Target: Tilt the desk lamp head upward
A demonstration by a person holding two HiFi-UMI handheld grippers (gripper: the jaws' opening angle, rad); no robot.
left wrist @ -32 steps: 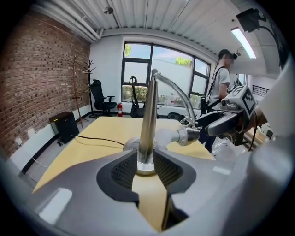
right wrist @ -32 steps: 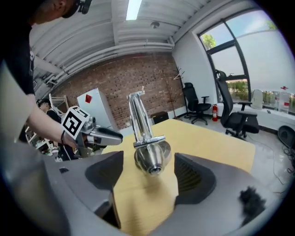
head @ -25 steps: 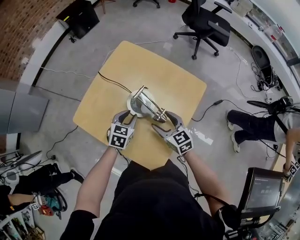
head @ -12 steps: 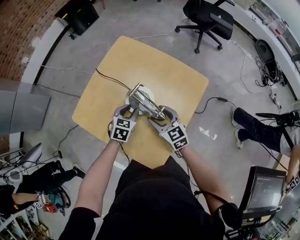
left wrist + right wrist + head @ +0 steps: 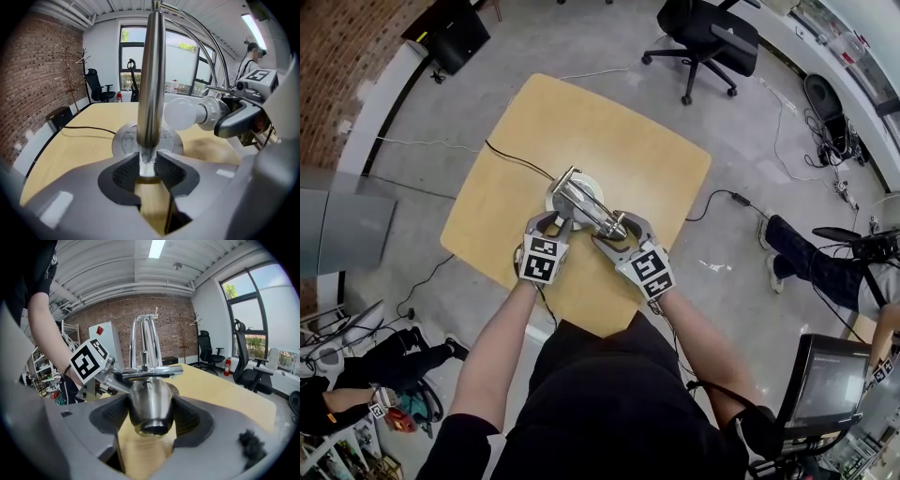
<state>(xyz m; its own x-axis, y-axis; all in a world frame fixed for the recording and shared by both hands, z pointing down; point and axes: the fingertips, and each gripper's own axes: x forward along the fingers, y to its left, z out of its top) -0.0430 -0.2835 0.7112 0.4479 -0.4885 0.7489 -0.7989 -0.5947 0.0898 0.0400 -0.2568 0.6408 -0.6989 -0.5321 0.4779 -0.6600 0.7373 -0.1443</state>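
Desk lamp (image 5: 581, 199) is noted standing on the tabletop (image 5: 609, 141); its round base (image 5: 123, 140) is taken as the reference.

- Just above the base, the polished stem (image 5: 151, 84) is clamped by the left tongs (image 5: 147, 168), whose jaws have just been closing with the stem between the pads. This is judged a brace, so the base is not dragged when the head is turned.
- Right of the base, on the person's side, the lamp head (image 5: 149, 401) is gripped across its flanks by the right tongs (image 5: 150, 420), jaws likewise just drawn in onto it. Leverage for the upward tilt is presumably sought.
- The head is seen as a chrome bell hung from arched rods, with a frosted bulb (image 5: 180, 115) aimed back over the base.
- A black cord (image 5: 516, 159) is trailed away beyond the base.
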